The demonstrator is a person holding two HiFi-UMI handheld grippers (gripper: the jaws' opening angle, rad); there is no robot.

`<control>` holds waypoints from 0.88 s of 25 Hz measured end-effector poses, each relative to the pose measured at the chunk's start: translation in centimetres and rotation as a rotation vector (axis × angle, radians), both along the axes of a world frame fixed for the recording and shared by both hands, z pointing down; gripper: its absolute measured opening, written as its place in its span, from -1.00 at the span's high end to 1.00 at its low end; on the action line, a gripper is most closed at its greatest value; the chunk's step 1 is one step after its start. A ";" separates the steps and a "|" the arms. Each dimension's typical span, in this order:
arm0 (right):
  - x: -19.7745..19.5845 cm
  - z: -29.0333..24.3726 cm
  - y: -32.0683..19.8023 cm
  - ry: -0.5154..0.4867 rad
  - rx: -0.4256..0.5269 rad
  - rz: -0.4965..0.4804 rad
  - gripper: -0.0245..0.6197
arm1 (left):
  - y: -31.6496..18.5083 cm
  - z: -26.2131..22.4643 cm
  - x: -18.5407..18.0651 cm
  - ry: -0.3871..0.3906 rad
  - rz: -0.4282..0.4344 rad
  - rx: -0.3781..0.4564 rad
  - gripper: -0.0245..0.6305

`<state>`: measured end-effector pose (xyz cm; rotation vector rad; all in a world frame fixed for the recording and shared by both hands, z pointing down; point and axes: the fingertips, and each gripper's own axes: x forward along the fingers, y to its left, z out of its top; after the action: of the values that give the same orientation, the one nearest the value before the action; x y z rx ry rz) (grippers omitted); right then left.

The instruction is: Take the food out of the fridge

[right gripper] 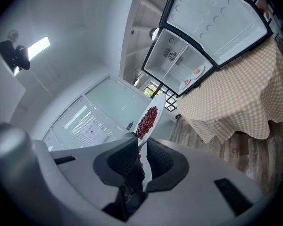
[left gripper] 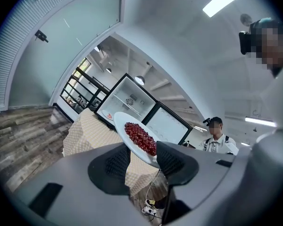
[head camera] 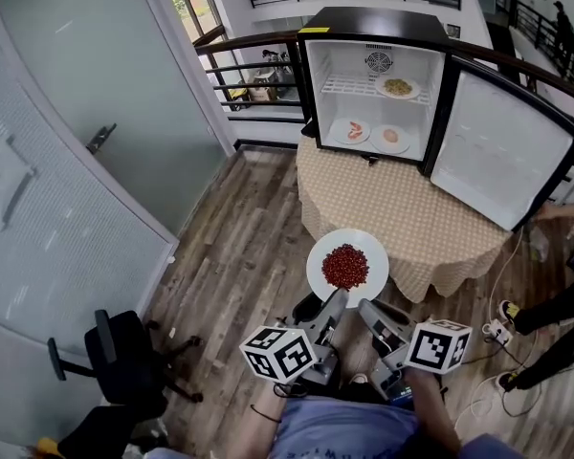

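Four plates in all, and one of them is out: a white plate (head camera: pixel 347 240) heaped with small red food (head camera: pixel 345 266) hangs in the air at the lower middle of the head view, in front of the surface (head camera: pixel 402 208) with its checked cloth. Two grippers carry it by the near rim. The left gripper (head camera: pixel 336 295) has its jaws fairly wide, closed on the rim, which crosses the gap at a slant. The right gripper (head camera: pixel 365 306) has its jaws close together, pinching the rim edge-on. At the upper middle stands one small fridge (head camera: pixel 364 22) on the surface, with its door (head camera: pixel 497 151) swung wide to the right. Three plates remain inside: one upper plate (head camera: pixel 397 87) of yellowish food on the wire shelf, and on the fridge floor a left plate (head camera: pixel 351 130) with reddish pieces beside a right plate (head camera: pixel 390 137) with something pale. One black office chair (head camera: pixel 124 357) sits at the lower left.
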<state>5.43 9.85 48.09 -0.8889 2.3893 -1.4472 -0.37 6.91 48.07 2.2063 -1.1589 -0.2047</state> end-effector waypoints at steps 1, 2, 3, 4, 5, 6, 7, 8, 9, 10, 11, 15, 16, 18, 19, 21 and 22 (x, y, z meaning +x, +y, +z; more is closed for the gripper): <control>-0.2 0.0 0.2 0.002 0.003 -0.003 0.72 | 0.2 -0.1 -0.2 0.000 -0.004 0.001 0.37; -0.3 -0.1 0.3 0.004 0.005 -0.006 0.72 | 0.3 -0.1 -0.3 0.000 -0.007 0.003 0.37; -0.4 0.0 0.5 0.005 0.008 -0.008 0.72 | 0.5 -0.1 -0.5 -0.001 -0.009 0.004 0.37; -0.5 0.0 0.6 0.006 0.009 -0.010 0.72 | 0.6 -0.1 -0.6 -0.003 -0.011 0.005 0.37; -0.6 0.0 0.8 0.006 0.010 -0.012 0.72 | 0.8 -0.1 -0.7 -0.003 -0.012 0.005 0.37; -0.7 0.0 1.0 0.008 0.011 -0.013 0.72 | 1.0 -0.1 -0.7 -0.002 -0.013 0.005 0.37; -0.8 0.0 1.1 0.011 0.012 -0.014 0.72 | 1.1 -0.1 -0.8 -0.001 -0.014 0.005 0.37; -0.8 -0.1 1.3 0.018 0.014 -0.015 0.72 | 1.3 -0.2 -0.9 0.000 -0.015 0.005 0.37; -0.9 -0.2 1.5 0.027 0.016 -0.016 0.72 | 1.5 -0.2 -0.9 0.000 -0.016 0.005 0.37; -0.9 -0.2 1.6 0.033 0.018 -0.017 0.72 | 1.6 -0.2 -1.0 0.000 -0.016 0.004 0.37; -0.9 -0.2 1.8 0.033 0.022 -0.018 0.72 | 1.8 -0.2 -1.0 0.000 -0.017 0.004 0.37; -1.1 -0.3 2.4 0.034 0.034 -0.019 0.72 | 2.4 -0.4 -1.1 0.004 -0.017 0.005 0.37; -1.1 -0.4 2.5 0.037 0.036 -0.018 0.72 | 2.5 -0.4 -1.1 0.004 -0.016 0.007 0.37; -1.0 -0.4 2.6 0.038 0.037 -0.016 0.71 | 2.7 -0.5 -1.0 0.005 -0.015 0.011 0.37; -1.0 -0.4 2.7 0.038 0.037 -0.016 0.71 | 2.7 -0.5 -1.0 0.006 -0.014 0.012 0.37; -0.9 -0.3 2.9 0.041 0.038 -0.016 0.71 | 2.9 -0.5 -0.9 0.008 -0.014 0.013 0.37; -0.8 -0.3 3.0 0.041 0.039 -0.016 0.71 | 3.0 -0.5 -0.9 0.010 -0.013 0.013 0.37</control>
<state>4.59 12.87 47.77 -0.9008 2.4507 -1.3959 -1.27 9.95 47.60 2.2072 -1.1703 -0.2294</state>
